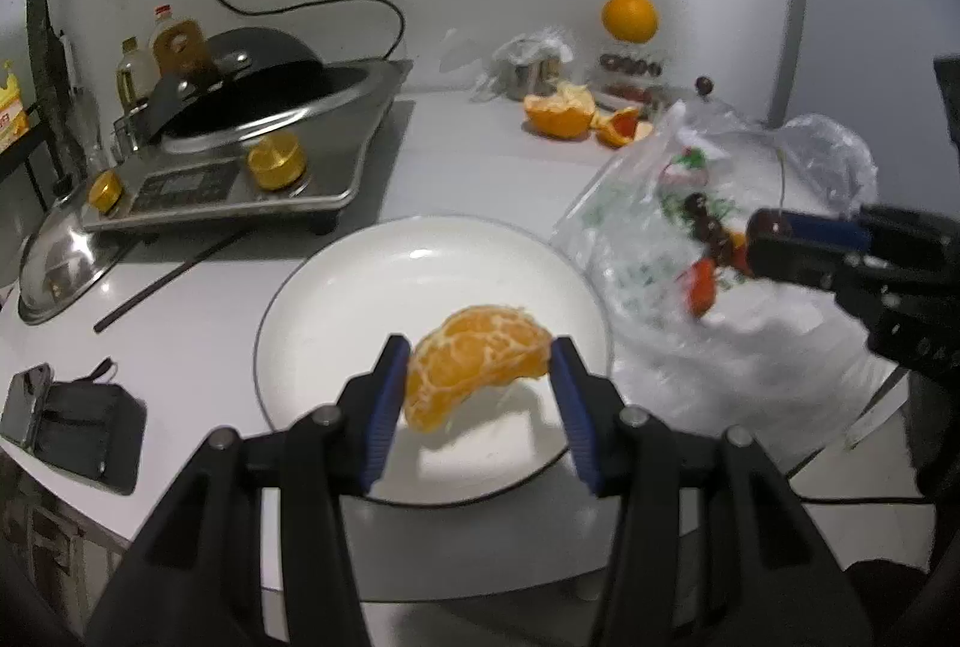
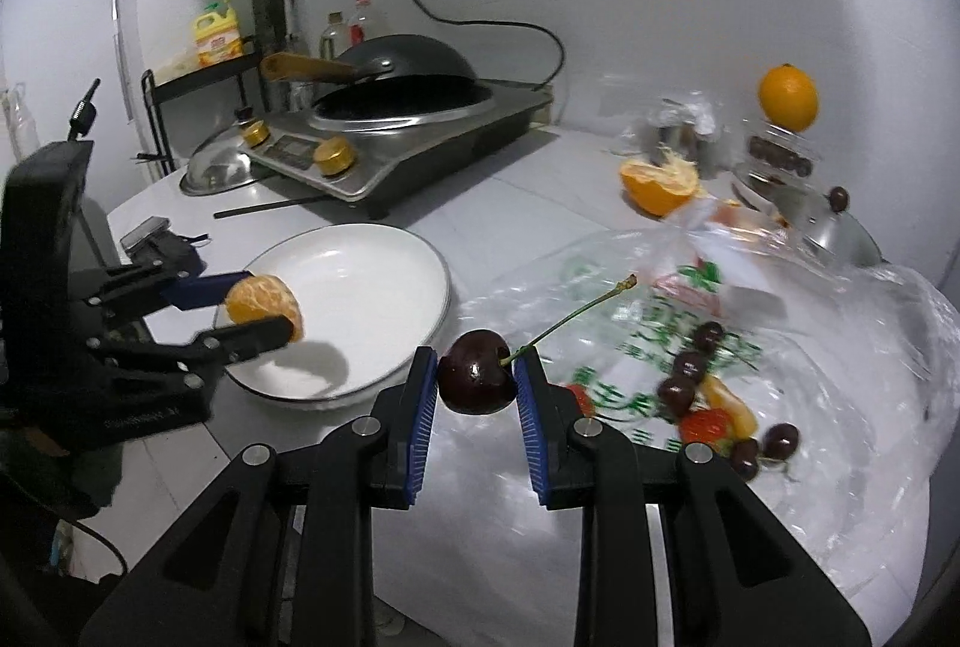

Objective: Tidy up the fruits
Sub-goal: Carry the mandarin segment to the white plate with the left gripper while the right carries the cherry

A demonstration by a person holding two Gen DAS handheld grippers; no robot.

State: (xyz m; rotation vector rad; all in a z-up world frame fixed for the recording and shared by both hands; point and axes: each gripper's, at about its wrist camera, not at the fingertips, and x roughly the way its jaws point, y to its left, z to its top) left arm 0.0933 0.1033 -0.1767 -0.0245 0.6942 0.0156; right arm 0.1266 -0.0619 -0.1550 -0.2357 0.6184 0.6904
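Fruits are held in both grippers: the left gripper (image 1: 480,377) clamps peeled orange segments (image 1: 477,362) just above the white plate (image 1: 336,287), likely to set them down, while the right gripper (image 2: 474,377) pinches a dark cherry (image 2: 477,377) lifted clear of the plastic bag (image 2: 810,377), where more fruit lies.

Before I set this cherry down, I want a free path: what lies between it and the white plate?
In the right wrist view, only bare table and the plastic bag's edge separate the cherry from the white plate.
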